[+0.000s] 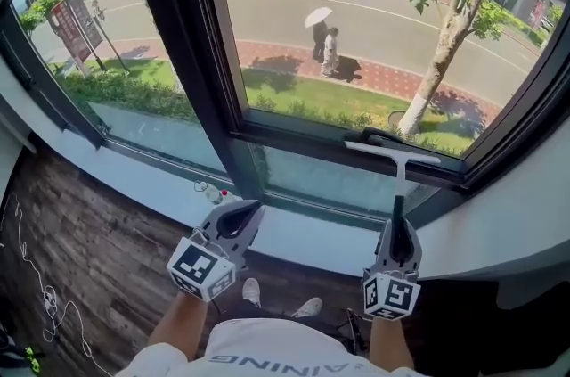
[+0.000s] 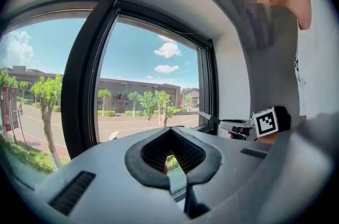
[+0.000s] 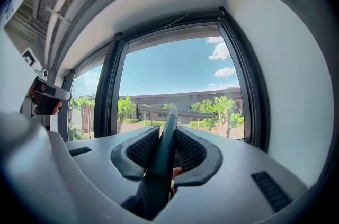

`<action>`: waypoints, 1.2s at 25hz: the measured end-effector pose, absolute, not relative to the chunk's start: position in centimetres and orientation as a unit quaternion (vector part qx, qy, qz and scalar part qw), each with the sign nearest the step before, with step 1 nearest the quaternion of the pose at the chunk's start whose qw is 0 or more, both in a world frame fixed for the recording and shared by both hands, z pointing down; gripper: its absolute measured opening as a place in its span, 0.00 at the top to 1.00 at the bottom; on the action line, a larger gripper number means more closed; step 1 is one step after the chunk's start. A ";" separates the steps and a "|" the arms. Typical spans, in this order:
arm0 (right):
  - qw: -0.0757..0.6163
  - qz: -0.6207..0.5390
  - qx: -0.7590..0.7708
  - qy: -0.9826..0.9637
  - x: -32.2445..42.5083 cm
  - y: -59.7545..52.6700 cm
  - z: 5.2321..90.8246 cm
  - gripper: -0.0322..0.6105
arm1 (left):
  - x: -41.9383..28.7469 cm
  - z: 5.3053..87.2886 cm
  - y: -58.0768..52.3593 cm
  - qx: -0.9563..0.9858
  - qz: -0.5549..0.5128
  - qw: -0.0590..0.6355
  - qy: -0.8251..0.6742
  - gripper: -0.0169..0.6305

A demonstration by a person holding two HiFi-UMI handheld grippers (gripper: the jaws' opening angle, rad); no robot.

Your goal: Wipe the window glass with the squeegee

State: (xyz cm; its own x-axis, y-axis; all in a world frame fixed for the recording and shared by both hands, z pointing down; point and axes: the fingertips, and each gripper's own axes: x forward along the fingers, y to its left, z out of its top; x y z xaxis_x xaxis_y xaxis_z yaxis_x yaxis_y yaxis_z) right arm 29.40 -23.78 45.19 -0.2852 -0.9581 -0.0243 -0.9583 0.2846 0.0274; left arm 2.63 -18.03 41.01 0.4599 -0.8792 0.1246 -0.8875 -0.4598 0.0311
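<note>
The squeegee [image 1: 398, 175] has a white blade and a dark handle. My right gripper [image 1: 398, 234] is shut on the handle and holds it upright, with the blade level across the lower frame of the right window pane [image 1: 356, 19]. I cannot tell if the blade touches the glass. In the right gripper view the handle [image 3: 163, 159] runs between the jaws of the right gripper [image 3: 165, 146]. My left gripper [image 1: 239, 219] hovers over the sill below the black mullion [image 1: 178, 28], shut with nothing in it. In the left gripper view its jaws [image 2: 172, 157] point at the window and the squeegee [image 2: 204, 116] shows at the right.
A white sill [image 1: 294, 233] runs under the window. A small bottle [image 1: 214, 192] lies on it by the left gripper. A black window handle [image 1: 374, 135] sits on the lower frame behind the blade. White wall [image 1: 517, 215] closes the right side. Wooden floor [image 1: 80, 233] with a thin cable [image 1: 36, 277] lies at the left.
</note>
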 end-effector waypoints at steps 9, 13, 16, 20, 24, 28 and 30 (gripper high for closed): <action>-0.011 0.010 -0.622 0.783 26.5 -22.0 46.6 0.79 | -3.0 40.5 -18.6 0.858 0.032 0.023 -0.511 0.95; 0.012 0.013 -0.631 0.776 20.2 -21.6 44.0 0.79 | -8.9 41.2 -18.0 0.869 0.050 0.017 -0.493 0.95; 0.045 0.026 -0.641 0.766 14.8 -21.7 40.3 0.79 | -14.0 41.7 -17.6 0.880 0.069 0.002 -0.470 0.95; 0.095 0.083 -0.644 0.754 8.8 -24.4 32.3 0.79 | -20.3 42.0 -17.6 0.887 0.077 -0.015 -0.455 0.95; 0.152 0.135 -0.636 0.744 4.8 -28.6 22.3 0.79 | -24.4 42.1 -17.0 0.896 0.072 -0.009 -0.439 0.95; 0.166 0.156 -0.629 0.743 1.8 -33.5 13.0 0.79 | -26.2 41.4 -16.6 0.900 0.062 -0.003 -0.432 0.95; 0.151 0.178 -0.640 0.732 1.2 -35.8 10.2 0.79 | -25.9 40.7 -16.6 0.904 0.055 -0.006 -0.423 0.95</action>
State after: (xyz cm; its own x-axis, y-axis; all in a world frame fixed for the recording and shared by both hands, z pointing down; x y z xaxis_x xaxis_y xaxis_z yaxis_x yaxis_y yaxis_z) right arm 1.20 -35.81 10.19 -0.1360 -0.8833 -0.4488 -0.9907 0.1181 0.0677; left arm -25.93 -16.64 40.69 0.6359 -0.7659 0.0950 -0.7647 -0.6419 -0.0566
